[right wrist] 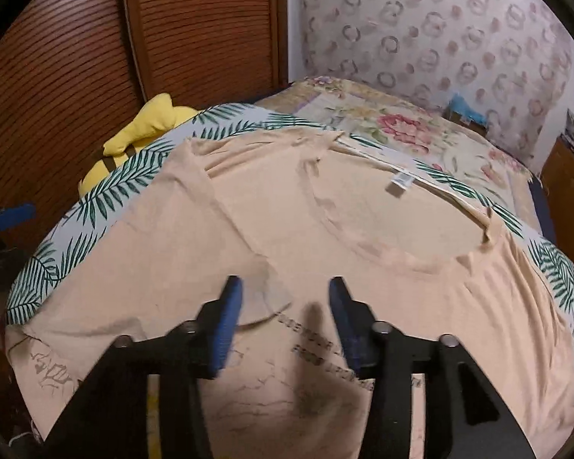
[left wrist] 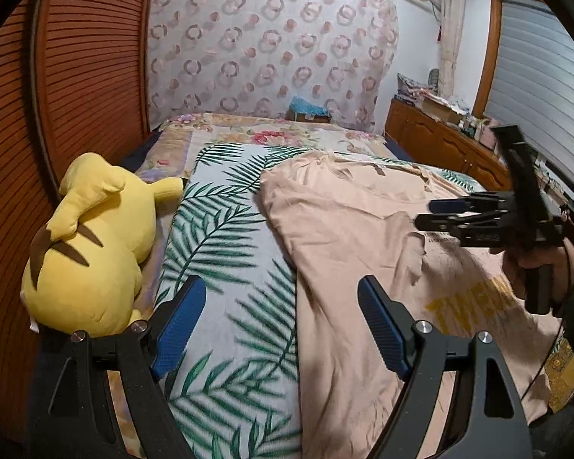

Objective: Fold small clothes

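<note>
- The peach cotton T-shirt with yellow and dark printed lettering (right wrist: 363, 229) lies spread face up on the leaf-patterned white and green cloth (left wrist: 225, 237) that covers the bed. Its round neckline points toward the floral bedspread (right wrist: 394, 122). Laid flat like this, its hems and sleeves are easy to reach for folding.
- One side of the T-shirt looks already turned in over the chest, so I judge that 1 fold is made and more are still to come.
- The right tool (right wrist: 285, 317) hovers just above the T-shirt's chest print with its blue pads spread and nothing between them.
- The left tool (left wrist: 283, 325) stands spread wide over the T-shirt's edge, where it meets the leaf-patterned cloth. It holds nothing and seems placed to take that edge.
- The yellow plush toy with brown stripes (left wrist: 92, 252) lies beyond the leaf-patterned cloth, well apart from the T-shirt and against the slatted brown wooden door (left wrist: 76, 76).
</note>
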{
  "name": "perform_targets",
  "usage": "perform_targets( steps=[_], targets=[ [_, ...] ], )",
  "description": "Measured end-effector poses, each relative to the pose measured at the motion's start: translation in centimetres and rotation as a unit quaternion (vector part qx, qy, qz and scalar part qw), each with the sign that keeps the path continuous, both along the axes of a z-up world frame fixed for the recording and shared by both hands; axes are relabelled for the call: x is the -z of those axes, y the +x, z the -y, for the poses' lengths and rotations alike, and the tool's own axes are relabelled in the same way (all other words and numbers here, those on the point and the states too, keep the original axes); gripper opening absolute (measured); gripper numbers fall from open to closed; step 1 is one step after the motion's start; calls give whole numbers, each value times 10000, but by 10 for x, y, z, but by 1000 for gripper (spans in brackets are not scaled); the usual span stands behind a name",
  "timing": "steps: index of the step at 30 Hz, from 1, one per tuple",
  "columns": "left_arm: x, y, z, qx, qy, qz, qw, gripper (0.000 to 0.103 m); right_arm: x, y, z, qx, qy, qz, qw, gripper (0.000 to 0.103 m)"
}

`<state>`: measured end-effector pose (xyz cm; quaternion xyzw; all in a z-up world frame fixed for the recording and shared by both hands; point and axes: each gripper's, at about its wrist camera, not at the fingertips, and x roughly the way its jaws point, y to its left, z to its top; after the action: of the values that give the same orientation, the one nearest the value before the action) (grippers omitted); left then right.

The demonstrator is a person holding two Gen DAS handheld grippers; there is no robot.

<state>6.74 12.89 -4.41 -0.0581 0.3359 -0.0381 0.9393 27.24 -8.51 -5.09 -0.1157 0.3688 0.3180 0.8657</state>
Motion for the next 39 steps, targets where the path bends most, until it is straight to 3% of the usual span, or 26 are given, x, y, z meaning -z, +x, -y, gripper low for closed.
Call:
perform_targets(
  steps=[3,7,10,17,25,35,38,39],
  targets=[
    [-2,16,4,137,72,-42,9999,82,-1,-3,11,-14,-18,-41,10000,63],
    [-4,37,6,202,183,-123,9996,65,6,-12,32,71,-208,-59,9997,63],
    [-4,50,7,251,240,-162,9993,59,10,-12,47,144,-262,-121,9995,63],
    [3,81,5,211,248,-365,9988,55,15,-14,65,195,-236,-84,9995,64],
    [13,117,5,213,312,-560,9977,51,23,-18,68,178,-207,0,9996,82],
    [20,164,0,213,249,-740,9967,45,24,-12,70,151,-224,-25,9996,90],
    [25,169,1,287,236,-846,9957,31,25,-11,70,158,-229,-15,9996,91],
    [25,170,2,324,203,-881,9954,17,25,-11,70,156,-229,-16,9996,91]
  ],
)
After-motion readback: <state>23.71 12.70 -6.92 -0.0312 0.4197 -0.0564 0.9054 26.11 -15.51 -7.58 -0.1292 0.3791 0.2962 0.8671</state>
